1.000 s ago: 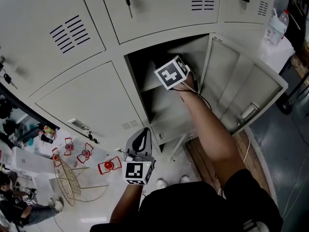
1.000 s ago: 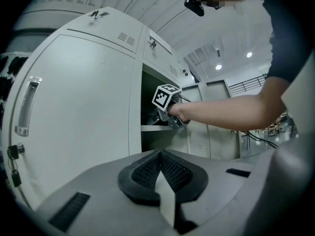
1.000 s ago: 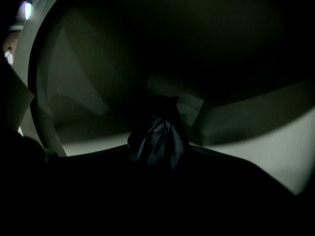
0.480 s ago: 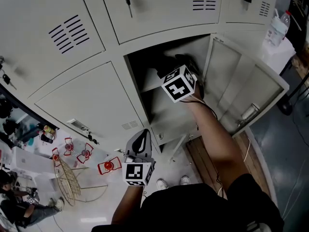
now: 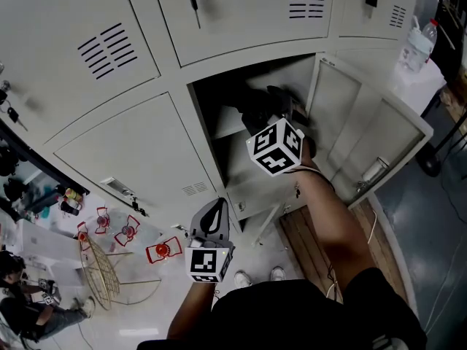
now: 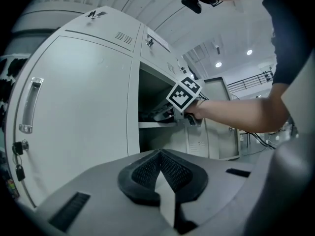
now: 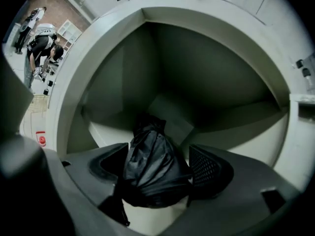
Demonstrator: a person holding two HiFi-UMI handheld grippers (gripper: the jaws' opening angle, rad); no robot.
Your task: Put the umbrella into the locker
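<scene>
Right gripper [image 7: 158, 167] jaws spread wide, just been opening, black folded umbrella [image 7: 151, 154] lying between them, not pinched, resting inside the open locker [image 7: 216, 77], left gripper [image 6: 158, 170] outside, jaws pressed together, empty.

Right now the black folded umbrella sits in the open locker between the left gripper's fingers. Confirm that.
Wrong gripper. The right gripper view shows the black folded umbrella in the open locker between the fingers of the right gripper, which have just been opening; the left gripper is shut and empty.
</scene>
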